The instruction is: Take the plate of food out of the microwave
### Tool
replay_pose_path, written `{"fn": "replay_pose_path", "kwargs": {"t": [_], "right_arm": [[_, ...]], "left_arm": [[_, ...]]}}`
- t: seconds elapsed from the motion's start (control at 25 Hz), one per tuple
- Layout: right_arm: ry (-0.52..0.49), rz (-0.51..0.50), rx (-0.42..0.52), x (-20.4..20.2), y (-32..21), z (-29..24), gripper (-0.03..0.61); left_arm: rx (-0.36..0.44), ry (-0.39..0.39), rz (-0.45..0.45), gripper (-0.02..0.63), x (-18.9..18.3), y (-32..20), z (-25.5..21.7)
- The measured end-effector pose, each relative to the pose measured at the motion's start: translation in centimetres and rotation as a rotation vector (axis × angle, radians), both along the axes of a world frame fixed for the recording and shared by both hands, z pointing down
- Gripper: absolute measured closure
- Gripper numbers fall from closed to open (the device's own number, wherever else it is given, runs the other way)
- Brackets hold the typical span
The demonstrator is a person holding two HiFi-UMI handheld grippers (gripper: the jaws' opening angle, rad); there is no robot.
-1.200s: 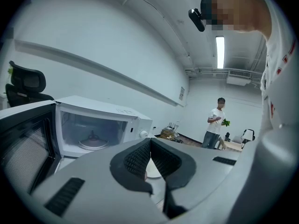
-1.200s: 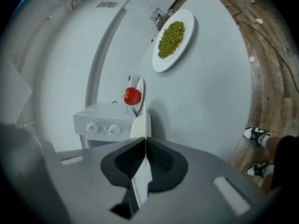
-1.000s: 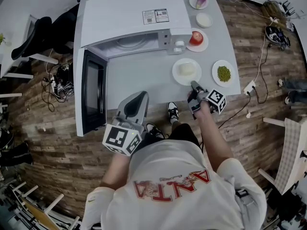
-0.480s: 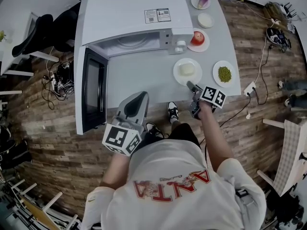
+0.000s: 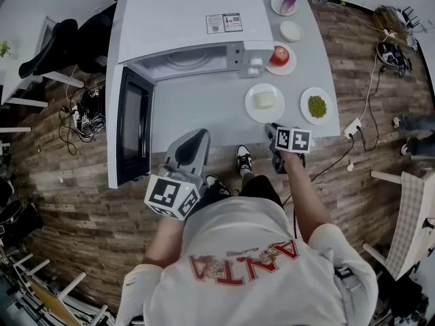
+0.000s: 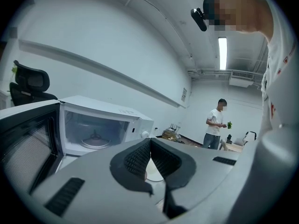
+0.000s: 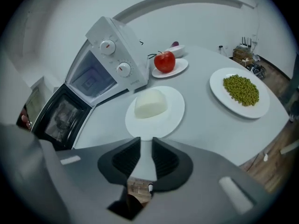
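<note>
The round white ceramic plate of pale food (image 7: pixel 159 125) stands on the grey desk (image 5: pixel 204 107), outside the white microwave oven (image 5: pixel 183 26). It is likely rigid, smooth and breakable, so grip its near rim. The right claw (image 7: pixel 146 143) is closing on nothing. The left claw (image 6: pixel 150 143) is together and empty.

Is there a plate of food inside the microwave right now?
No, in the left gripper view the open microwave holds nothing in its cavity but its bare turntable.
</note>
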State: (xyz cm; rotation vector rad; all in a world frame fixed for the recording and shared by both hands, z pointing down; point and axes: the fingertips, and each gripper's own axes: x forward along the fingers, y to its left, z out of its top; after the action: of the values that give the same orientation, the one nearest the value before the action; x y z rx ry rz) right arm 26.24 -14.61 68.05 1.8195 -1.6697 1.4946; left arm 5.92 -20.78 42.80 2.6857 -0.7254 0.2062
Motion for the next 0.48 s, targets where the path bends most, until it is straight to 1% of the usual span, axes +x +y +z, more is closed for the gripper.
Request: {"fn": "replay_pose_path", "kwargs": {"t": [0.04, 0.08, 0.2, 0.32, 0.48], "right_arm": [[0.004, 0.001, 0.017, -0.1, 0.0, -0.6, 0.54], [0.007, 0.002, 0.04, -0.1, -0.1, -1.4, 0.569], [0.019, -0.029, 0.155, -0.9, -1.2, -4.8, 0.575], [0.045, -0.108, 0.329, -2.6, -3.3, -10.0, 0.575], [0.101, -0.185, 0.515, -4.4, -5.2, -16.9, 0.577]], "left_arm": [[0.005, 0.004, -0.005, 0.604, -0.1, -0.1, -0.2], [0.011, 0.008, -0.01, 0.604, -0.2, -0.1, -0.4], [0.034, 0.019, -0.027, 0.604, -0.8, -0.3, -1.3], [0.048, 0.033, -0.052, 0.604, -1.9, -0.6, -2.2], [0.057, 0.066, -0.075, 0.604, -3.0, -0.9, -3.6]]}}
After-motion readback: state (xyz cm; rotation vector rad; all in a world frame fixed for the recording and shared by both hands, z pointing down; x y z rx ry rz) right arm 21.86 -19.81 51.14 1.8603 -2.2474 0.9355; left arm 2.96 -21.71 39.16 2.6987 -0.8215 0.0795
